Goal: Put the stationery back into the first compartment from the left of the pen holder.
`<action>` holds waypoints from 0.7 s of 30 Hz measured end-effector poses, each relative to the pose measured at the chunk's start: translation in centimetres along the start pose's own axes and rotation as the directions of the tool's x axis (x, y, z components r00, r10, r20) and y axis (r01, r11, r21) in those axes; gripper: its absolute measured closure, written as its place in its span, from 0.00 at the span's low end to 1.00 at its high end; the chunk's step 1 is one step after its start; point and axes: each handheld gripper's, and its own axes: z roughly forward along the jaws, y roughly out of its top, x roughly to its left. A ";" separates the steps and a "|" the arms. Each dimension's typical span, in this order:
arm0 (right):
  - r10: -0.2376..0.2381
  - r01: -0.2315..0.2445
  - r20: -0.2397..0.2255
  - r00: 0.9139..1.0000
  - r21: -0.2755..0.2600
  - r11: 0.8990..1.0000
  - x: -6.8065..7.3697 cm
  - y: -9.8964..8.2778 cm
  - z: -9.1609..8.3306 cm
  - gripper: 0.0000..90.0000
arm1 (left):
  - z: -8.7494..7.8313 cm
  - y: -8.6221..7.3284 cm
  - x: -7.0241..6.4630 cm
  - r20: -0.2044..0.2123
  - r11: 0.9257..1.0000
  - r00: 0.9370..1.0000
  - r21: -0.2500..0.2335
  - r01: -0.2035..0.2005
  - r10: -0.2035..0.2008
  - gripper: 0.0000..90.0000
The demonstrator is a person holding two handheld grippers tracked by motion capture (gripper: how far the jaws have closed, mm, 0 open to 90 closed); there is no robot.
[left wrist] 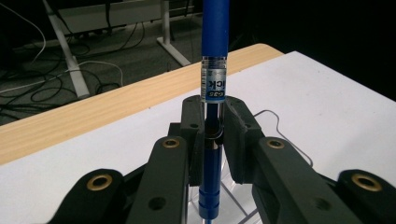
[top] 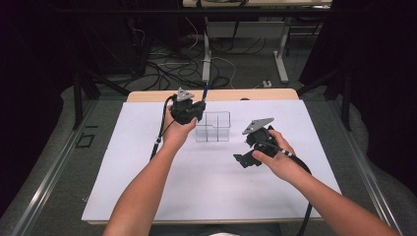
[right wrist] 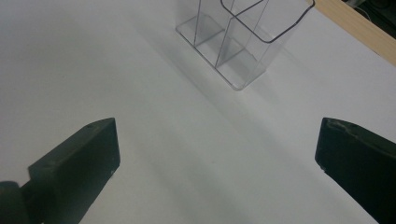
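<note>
Left tool (left wrist: 212, 123): jaws pressed together on a blue pen (left wrist: 214, 70), pinching it just below the clear labelled band. Pen stands upright between the jaws; its lower end pokes out under them, the blue barrel runs up past the top of the left gripper view. Straight below the pen's lower end: the clear rim of the organizer (top: 213, 127). Past the jaw tips: white sheet (left wrist: 327, 98), then the bare wooden edge of the desk (left wrist: 93, 109), then floor with cables and grey frame legs.

Right tool (right wrist: 217, 154): jaws spread wide, nothing between them, just white sheet underneath. Ahead of the jaws, well apart from them, the clear organizer stands upright on the sheet; thin dividers split it into compartments, all look empty in the right gripper view. Beyond it, the wooden desk edge.

High view: left tool (top: 189, 112) sits at the organizer's rear left corner, pen sticking up and away from the hand. Right tool (top: 251, 150) is near the organizer's right front side, not touching, jaws pointing left across the sheet. Cables trail from both tools back along the forearms.
</note>
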 end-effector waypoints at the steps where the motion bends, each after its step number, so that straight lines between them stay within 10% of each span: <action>1: 0.004 -0.004 -0.007 1.000 0.009 1.000 0.0 0.0 0.0 0.00 | 0.2 -0.1 0.0 -0.001 1.000 1.000 -0.004 0.006 -0.006 0.88; 21: -0.005 0.005 -0.019 1.000 0.017 1.000 0.0 -0.1 0.3 0.00 | 1.4 -1.0 0.2 -0.034 0.994 0.999 0.102 0.043 -0.040 0.88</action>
